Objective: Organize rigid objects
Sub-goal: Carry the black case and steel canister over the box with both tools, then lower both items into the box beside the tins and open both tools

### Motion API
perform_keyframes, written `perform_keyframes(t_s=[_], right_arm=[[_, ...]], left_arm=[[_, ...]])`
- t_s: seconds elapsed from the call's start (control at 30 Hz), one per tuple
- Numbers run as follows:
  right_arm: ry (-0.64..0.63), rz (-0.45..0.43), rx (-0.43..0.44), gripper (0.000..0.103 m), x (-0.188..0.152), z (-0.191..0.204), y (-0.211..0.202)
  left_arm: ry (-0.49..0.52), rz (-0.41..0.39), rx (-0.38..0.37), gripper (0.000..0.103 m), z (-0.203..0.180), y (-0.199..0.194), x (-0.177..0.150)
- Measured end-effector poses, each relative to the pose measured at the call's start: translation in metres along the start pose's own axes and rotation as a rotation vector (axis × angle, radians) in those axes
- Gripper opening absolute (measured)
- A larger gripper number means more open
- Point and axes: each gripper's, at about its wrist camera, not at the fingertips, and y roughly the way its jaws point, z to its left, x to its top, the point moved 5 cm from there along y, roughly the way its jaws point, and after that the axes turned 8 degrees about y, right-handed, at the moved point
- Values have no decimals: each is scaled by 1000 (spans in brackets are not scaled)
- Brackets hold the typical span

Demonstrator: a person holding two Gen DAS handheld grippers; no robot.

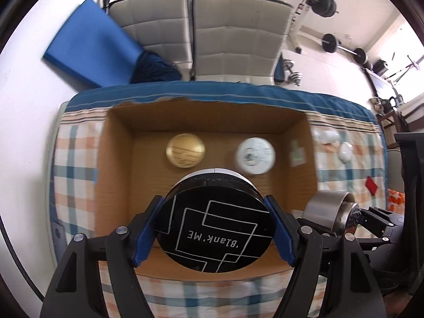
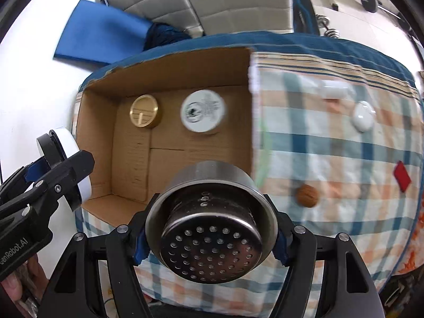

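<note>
My left gripper (image 1: 214,228) is shut on a black round tin (image 1: 214,233) with a white side, held above the near part of an open cardboard box (image 1: 116,159). A gold round tin (image 1: 185,150) and a white round tin (image 1: 255,155) lie on the box floor. My right gripper (image 2: 210,235) is shut on a perforated steel strainer cup (image 2: 212,225), held over the box's near right corner (image 2: 249,122). The cup also shows at the right in the left wrist view (image 1: 327,213), and the black tin at the left in the right wrist view (image 2: 66,164).
The box sits on a plaid cloth (image 2: 331,159). On the cloth to the right lie a white tube (image 2: 334,88), a white round lid (image 2: 363,116), a walnut (image 2: 307,195) and a red piece (image 2: 402,176). A blue cushion (image 1: 90,45) and grey chairs (image 1: 233,34) stand behind.
</note>
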Motion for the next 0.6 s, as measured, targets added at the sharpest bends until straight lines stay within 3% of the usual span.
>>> perform_keyframes(t_s=[0.13,0.3,0.6], right_arm=[[-5,37,-19,73,4,33,36],[22,67,-75,73,14,42,85],[32,122,-191,73,19,42,148]], left_arm=[[-31,57,2,73,40,31,-8],[-50,143,-11,73,67,74,-17],[-40,302,-52,73,70,149,-38]])
